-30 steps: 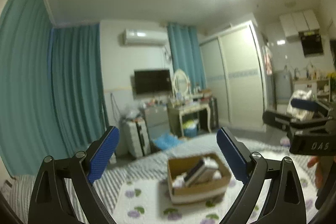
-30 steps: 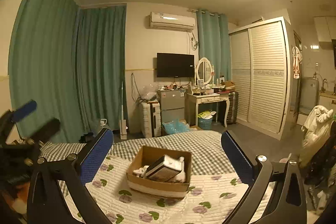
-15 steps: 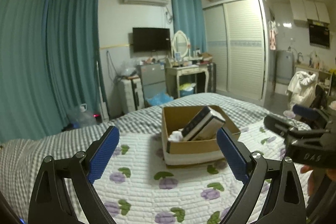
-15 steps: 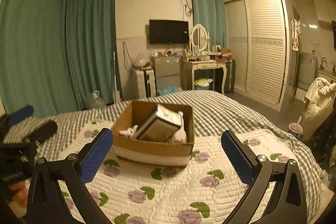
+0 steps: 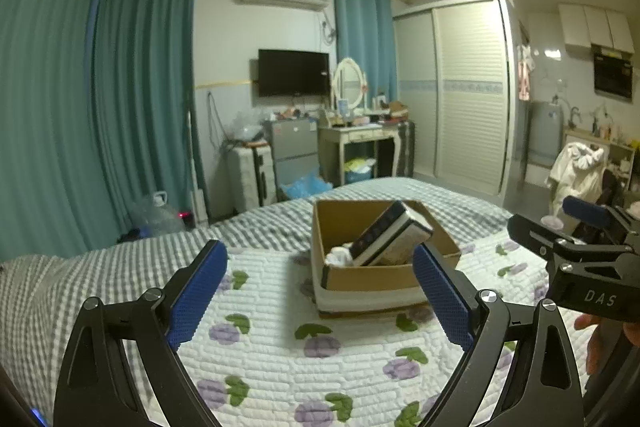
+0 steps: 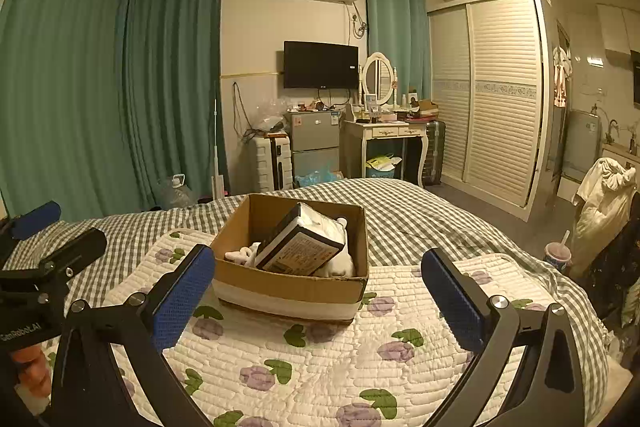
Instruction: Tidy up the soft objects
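A brown cardboard box (image 5: pixel 384 277) (image 6: pixel 288 289) sits on the flowered quilt of the bed. A dark boxed pack (image 5: pixel 390 235) (image 6: pixel 300 247) leans tilted inside it, over white soft items (image 5: pixel 338 255) (image 6: pixel 244 253). My left gripper (image 5: pixel 320 291) is open and empty, held above the quilt in front of the box; it also shows at the left edge of the right wrist view (image 6: pixel 40 239). My right gripper (image 6: pixel 320 301) is open and empty, in front of the box; it also shows at the right of the left wrist view (image 5: pixel 576 235).
The white quilt with purple flowers (image 6: pixel 320 359) lies over a grey checked bedsheet (image 6: pixel 420 215). Beyond the bed stand teal curtains (image 6: pixel 100 87), a suitcase (image 6: pixel 272 163), a dressing table (image 6: pixel 388 139) and a wardrobe (image 6: pixel 496 95). A cup with a straw (image 6: pixel 558 255) stands at the right.
Both views have tilted down from the ceiling toward the bed, then lifted slightly. The box now sits between the fingers of each gripper's view. Both grippers stay open.
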Action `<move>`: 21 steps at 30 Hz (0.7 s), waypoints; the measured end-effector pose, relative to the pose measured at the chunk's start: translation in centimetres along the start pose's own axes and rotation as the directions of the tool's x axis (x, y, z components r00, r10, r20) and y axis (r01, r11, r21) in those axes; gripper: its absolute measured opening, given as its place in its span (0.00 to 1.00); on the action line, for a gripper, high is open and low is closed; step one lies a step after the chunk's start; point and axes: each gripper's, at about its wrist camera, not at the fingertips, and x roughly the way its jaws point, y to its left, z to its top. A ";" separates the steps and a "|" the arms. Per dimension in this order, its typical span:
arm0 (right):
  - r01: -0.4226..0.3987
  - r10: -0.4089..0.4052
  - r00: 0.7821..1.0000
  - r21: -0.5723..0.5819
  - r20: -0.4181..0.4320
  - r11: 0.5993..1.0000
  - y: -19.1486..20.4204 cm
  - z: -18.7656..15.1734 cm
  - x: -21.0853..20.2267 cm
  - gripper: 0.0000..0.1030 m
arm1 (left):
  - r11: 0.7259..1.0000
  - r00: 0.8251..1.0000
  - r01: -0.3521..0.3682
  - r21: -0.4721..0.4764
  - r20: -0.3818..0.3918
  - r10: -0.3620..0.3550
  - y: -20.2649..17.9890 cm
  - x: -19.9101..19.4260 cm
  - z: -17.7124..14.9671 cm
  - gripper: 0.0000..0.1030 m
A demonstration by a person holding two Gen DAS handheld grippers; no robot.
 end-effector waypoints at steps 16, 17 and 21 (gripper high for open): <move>0.002 -0.002 1.000 0.021 -0.004 1.000 -0.4 0.1 -0.2 1.00 | 1.000 1.000 0.014 0.005 -0.013 -0.014 -0.2 0.3 -0.1 0.93; 0.005 -0.005 1.000 0.020 -0.003 1.000 -0.4 0.1 -0.2 1.00 | 1.000 1.000 0.013 0.006 -0.011 -0.013 -0.2 0.3 -0.1 0.93; 0.005 -0.005 1.000 0.020 -0.005 1.000 -0.4 0.1 -0.2 1.00 | 1.000 1.000 0.015 0.001 -0.014 -0.015 -0.1 0.4 -0.3 0.93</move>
